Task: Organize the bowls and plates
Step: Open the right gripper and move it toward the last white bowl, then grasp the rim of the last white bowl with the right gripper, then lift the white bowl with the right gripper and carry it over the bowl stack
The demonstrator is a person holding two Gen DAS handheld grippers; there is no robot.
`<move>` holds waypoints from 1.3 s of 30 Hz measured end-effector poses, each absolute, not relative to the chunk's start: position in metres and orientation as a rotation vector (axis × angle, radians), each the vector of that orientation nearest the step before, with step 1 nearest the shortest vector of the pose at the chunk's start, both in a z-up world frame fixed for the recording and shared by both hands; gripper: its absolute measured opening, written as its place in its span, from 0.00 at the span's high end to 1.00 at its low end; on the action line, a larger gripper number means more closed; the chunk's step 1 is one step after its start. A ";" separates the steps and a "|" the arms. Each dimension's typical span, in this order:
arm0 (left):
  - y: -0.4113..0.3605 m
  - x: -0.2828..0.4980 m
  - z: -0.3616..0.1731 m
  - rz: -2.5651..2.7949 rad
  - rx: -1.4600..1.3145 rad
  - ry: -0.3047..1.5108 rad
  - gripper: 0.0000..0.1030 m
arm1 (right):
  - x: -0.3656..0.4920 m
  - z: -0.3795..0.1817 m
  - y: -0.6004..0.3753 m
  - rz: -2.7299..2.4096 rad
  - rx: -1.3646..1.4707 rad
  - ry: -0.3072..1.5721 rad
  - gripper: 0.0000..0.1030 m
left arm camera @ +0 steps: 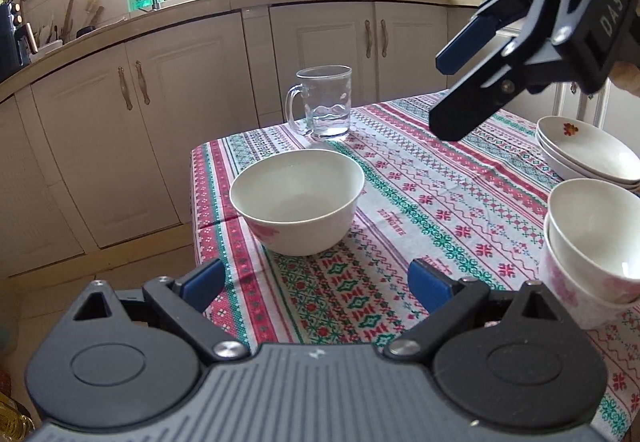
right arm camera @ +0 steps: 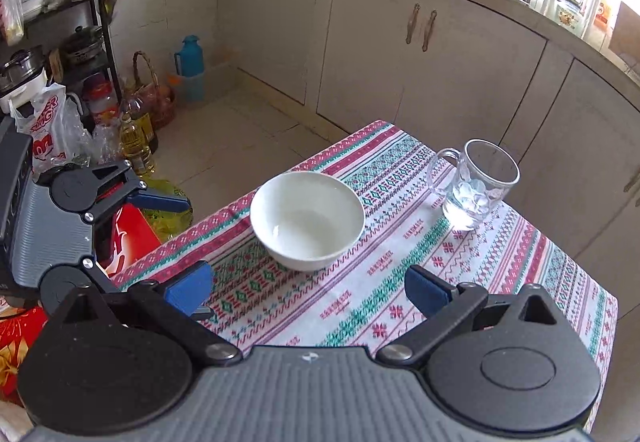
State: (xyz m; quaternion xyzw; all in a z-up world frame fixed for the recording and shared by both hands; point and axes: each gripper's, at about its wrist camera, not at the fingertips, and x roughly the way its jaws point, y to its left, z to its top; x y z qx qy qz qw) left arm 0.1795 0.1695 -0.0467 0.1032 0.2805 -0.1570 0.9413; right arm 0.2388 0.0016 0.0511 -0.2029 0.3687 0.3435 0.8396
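Note:
A white bowl with pink flowers (left arm camera: 298,200) stands alone near the table's left edge; it also shows in the right wrist view (right arm camera: 308,218). Two stacked flowered bowls (left arm camera: 592,246) stand at the right, with stacked white plates (left arm camera: 588,150) behind them. My left gripper (left arm camera: 316,284) is open and empty, just short of the lone bowl. My right gripper (right arm camera: 308,288) is open and empty, above and short of the same bowl. It hangs in the air at the upper right in the left wrist view (left arm camera: 450,94). The left gripper shows at the left of the right wrist view (right arm camera: 192,238).
A glass mug (left arm camera: 324,102) with a little water stands behind the lone bowl, also in the right wrist view (right arm camera: 476,184). The patterned tablecloth (left arm camera: 440,194) covers the table. Kitchen cabinets (left arm camera: 160,90) run behind. Bottles, bags and a basket (right arm camera: 152,94) sit on the floor.

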 end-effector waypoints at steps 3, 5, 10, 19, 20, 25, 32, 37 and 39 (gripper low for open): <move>0.171 0.193 -0.051 -0.321 0.217 0.568 0.05 | 0.257 0.046 0.013 0.720 -0.440 0.797 0.00; 0.172 0.202 -0.054 -0.320 0.223 0.570 0.05 | 0.268 0.042 0.019 0.725 -0.448 0.807 0.00; 0.173 0.224 -0.061 -0.330 0.218 0.572 0.05 | 0.295 0.027 0.033 0.729 -0.453 0.854 0.00; 0.171 0.247 -0.074 -0.367 0.219 0.579 0.05 | 0.327 -0.002 0.053 0.753 -0.469 0.920 0.05; 0.171 0.249 -0.075 -0.372 0.222 0.576 0.05 | 0.330 -0.005 0.055 0.758 -0.464 0.927 0.08; 0.174 0.253 -0.075 -0.390 0.214 0.550 0.05 | 0.346 -0.018 0.059 0.766 -0.449 0.961 0.13; 0.174 0.257 -0.075 -0.417 0.218 0.544 0.06 | 0.358 -0.029 0.064 0.788 -0.429 0.991 0.22; 0.175 0.259 -0.076 -0.431 0.210 0.542 0.07 | 0.361 -0.032 0.065 0.801 -0.416 1.005 0.28; 0.175 0.259 -0.076 -0.436 0.210 0.538 0.08 | 0.361 -0.034 0.066 0.802 -0.417 1.010 0.28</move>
